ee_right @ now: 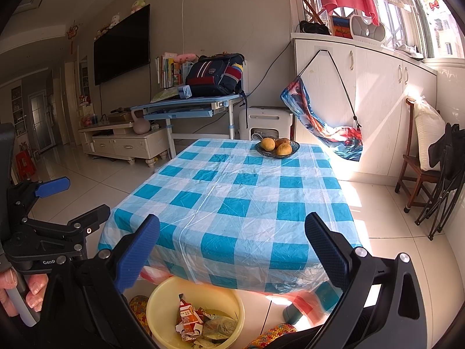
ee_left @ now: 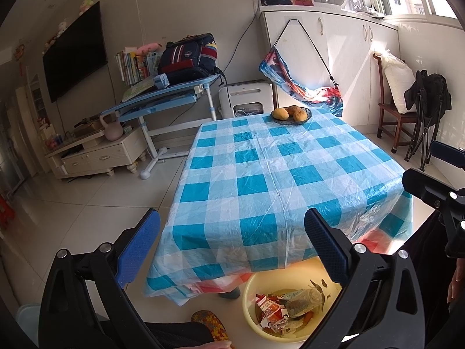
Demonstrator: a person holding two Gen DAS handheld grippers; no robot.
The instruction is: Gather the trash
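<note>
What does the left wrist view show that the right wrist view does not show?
Only the left wrist view: right gripper at its right edge. Only the right wrist view: left gripper, hand on its handle, red stool. Both: checked tablecloth, fruit plate, yellow basin of trash on the floor.

The left gripper [ee_left: 232, 244] has its jaws spread wide apart with nothing between them, the blue pads [ee_left: 139, 247] facing each other across the gap. The right gripper [ee_right: 232, 244] is spread just as wide and likewise holds nothing. From the right wrist view, the left gripper sits to the left of the right jaws, its handle wrapped by the left hand [ee_right: 17, 293], fingernails showing. Both grippers point forward, side by side.
</note>
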